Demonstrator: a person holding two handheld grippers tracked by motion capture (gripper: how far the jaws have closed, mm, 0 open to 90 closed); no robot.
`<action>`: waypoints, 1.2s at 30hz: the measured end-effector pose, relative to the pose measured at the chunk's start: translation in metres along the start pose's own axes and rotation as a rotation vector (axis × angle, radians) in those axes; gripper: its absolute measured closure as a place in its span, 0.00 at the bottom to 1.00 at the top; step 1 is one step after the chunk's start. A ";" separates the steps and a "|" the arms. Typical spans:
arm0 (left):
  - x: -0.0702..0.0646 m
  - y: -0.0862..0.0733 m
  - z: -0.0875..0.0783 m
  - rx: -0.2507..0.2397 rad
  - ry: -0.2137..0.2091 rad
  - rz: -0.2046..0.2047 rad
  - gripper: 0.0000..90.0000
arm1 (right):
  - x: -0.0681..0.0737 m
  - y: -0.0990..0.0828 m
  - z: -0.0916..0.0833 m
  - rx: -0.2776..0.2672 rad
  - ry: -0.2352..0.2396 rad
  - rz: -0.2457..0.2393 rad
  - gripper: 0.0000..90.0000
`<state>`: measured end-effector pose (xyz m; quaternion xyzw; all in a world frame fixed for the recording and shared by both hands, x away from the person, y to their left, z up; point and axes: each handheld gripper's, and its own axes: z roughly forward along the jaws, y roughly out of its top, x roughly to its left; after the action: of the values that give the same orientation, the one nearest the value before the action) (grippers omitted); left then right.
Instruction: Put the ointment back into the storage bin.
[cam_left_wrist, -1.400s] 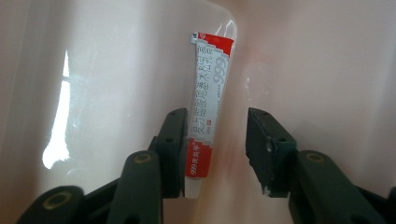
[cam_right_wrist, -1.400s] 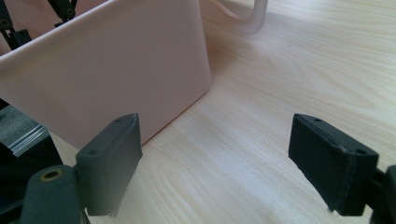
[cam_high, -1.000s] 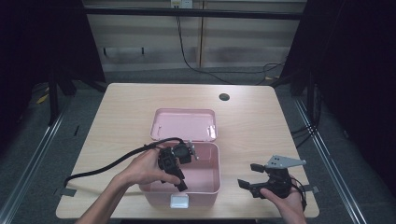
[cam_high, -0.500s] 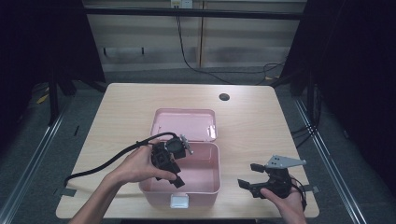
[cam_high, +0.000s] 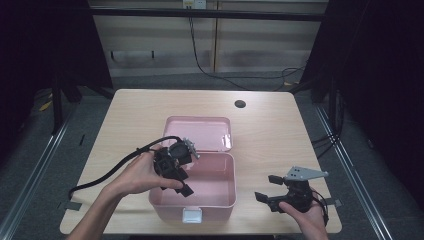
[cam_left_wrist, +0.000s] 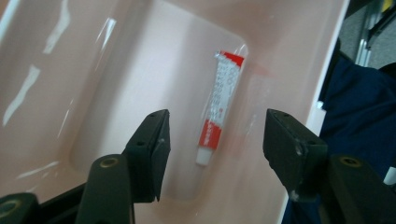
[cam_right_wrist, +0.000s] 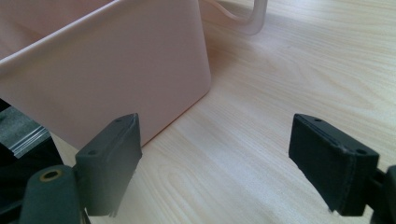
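Observation:
A pink plastic box (cam_high: 220, 200) stands open on the wooden table, its lid (cam_high: 200, 132) laid back behind it. A small red-and-white tube (cam_left_wrist: 218, 109) lies on the box floor. My left gripper (cam_high: 172, 165) hangs over the box's left side, jaws open and pointing down at the tube (cam_left_wrist: 212, 140), which is below them and untouched. My right gripper (cam_high: 267, 189) rests low on the table to the right of the box, open and holding nothing; in the right gripper view (cam_right_wrist: 224, 158) the box's outer wall (cam_right_wrist: 116, 74) is just ahead on the left.
The tabletop (cam_high: 135, 115) has a dark round hole (cam_high: 240, 104) near its far edge. A black cable (cam_high: 107, 172) trails left from the left gripper. Dark floor and metal rails surround the table. A dark blue sleeve (cam_left_wrist: 359, 107) shows beyond the box's rim.
My left gripper has drifted left and slightly back over the box. The right gripper has stayed where it was.

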<state>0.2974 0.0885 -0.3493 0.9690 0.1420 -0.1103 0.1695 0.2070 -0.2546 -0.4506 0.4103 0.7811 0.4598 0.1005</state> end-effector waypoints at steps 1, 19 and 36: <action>0.000 0.000 0.000 0.000 0.000 0.000 0.45 | 0.000 0.000 0.000 0.001 0.000 0.001 0.19; -0.001 -0.015 -0.026 -0.081 0.011 0.003 0.36 | 0.000 0.000 0.000 0.001 0.000 0.003 0.18; 0.008 -0.050 -0.045 -0.234 0.013 -0.027 0.21 | 0.000 0.000 0.000 0.001 -0.002 0.005 0.18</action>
<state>0.2970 0.1518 -0.3249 0.9414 0.1679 -0.0888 0.2789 0.2073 -0.2548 -0.4509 0.4125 0.7804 0.4592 0.0997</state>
